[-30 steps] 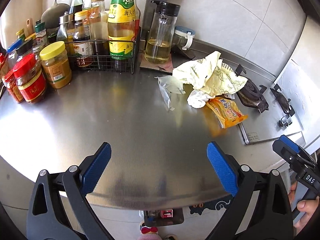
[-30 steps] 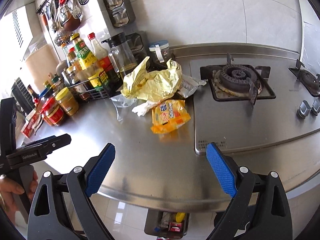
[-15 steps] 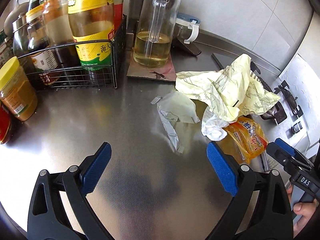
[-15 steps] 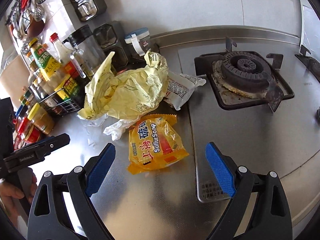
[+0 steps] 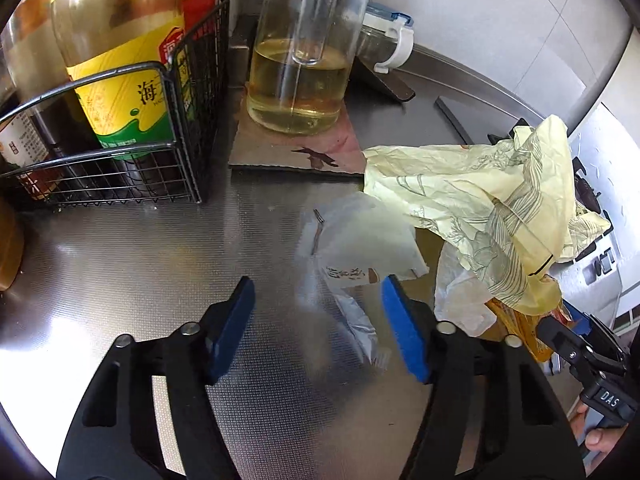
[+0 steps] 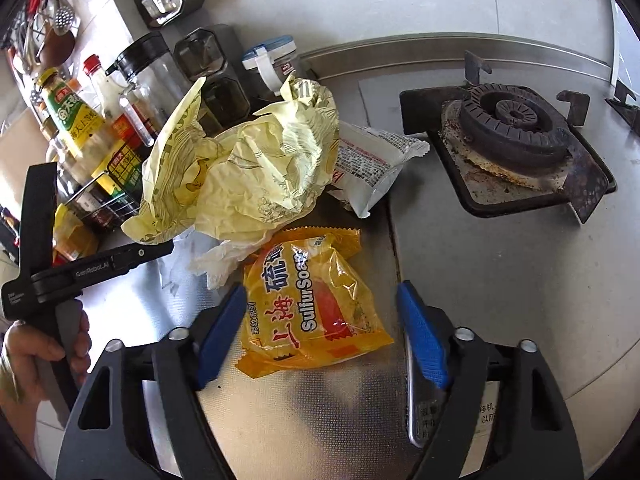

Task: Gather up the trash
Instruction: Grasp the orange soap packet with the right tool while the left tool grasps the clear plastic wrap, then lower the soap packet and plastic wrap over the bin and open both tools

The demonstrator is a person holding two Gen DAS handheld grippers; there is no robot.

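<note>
- Left gripper (image 5: 318,320): jaws part-way apart, have just been closing in. Clear plastic wrapper (image 5: 360,248) lies flat on the steel counter (image 5: 120,264); its crumpled tail runs between the jaws. Blue pads not seen pressing on it, so not clamped.
- Right gripper (image 6: 322,330): jaws also part-way apart, just been narrowing too. Yellow soap packet (image 6: 312,300), "SulfurSoap" printed on it, lies on the counter w/ its near half between the two pads. Left pad looks v. close to the packet's edge; can't tell if touching. Right pad stands clear of it.
- Trash pile, mid-counter: big crumpled pale-yellow bag (image 6: 248,172) sits on top, overlapping the far end of the soap packet and the clear wrapper. White tissue-like scrap (image 6: 216,260) pokes out under it, just beside the soap packet. White printed pouch (image 6: 372,160) lies behind the yellow bag, touching it, near the stove edge.
- Gas burner (image 6: 516,120) to the right of the pile, apart from it.
- Wire basket (image 5: 132,152) of sauce bottles at far left; glass oil jug (image 5: 300,80) stands on a cardboard square behind the wrapper.
- Right wrist view: a hand (image 6: 28,356) grips the left tool's handle at lower left.
</note>
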